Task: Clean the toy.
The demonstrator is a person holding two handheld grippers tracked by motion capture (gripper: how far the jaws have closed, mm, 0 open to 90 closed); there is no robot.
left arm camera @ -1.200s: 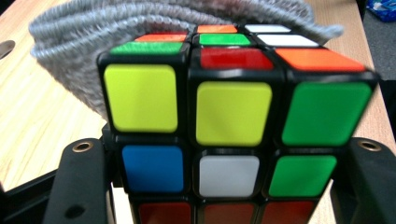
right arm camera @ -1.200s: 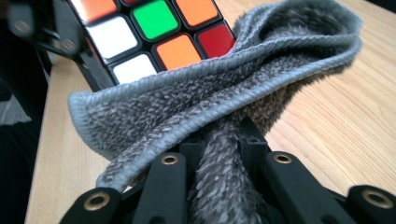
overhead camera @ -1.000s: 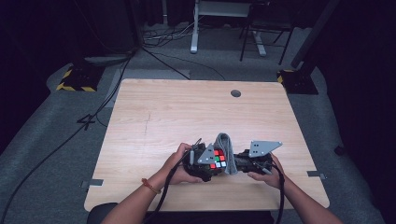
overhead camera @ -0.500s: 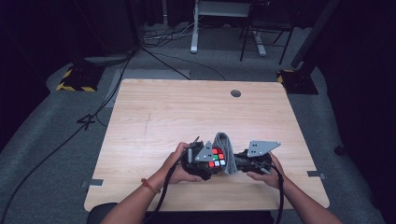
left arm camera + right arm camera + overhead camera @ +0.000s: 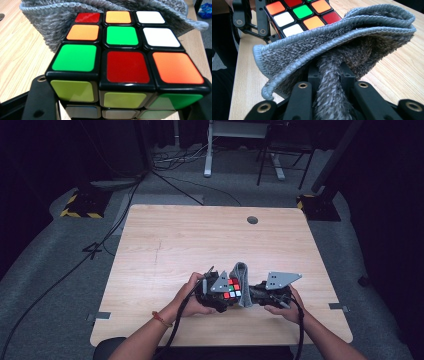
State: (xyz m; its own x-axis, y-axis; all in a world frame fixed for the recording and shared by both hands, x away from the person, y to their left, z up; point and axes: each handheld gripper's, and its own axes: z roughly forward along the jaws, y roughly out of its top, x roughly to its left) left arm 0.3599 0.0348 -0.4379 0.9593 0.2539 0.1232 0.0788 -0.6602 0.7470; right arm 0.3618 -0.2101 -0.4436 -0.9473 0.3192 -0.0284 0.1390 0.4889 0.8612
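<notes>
Wooden table, left claw pinching glossy cube – right claw (clamped) gripping fuzzy cloth

A light wooden desk with rounded corners stands on a grey carpeted floor. Near the desk's far edge sits a small round dark grommet. Beyond the desk's far left corner lies a black block with yellow-and-black hazard striping, and a similar one lies beyond the far right corner. Black cables trail across the floor behind the desk and down its left side. Farther back stand a white frame leg and a dark chair base. The room around the desk is dim, its edges nearly black.
</notes>
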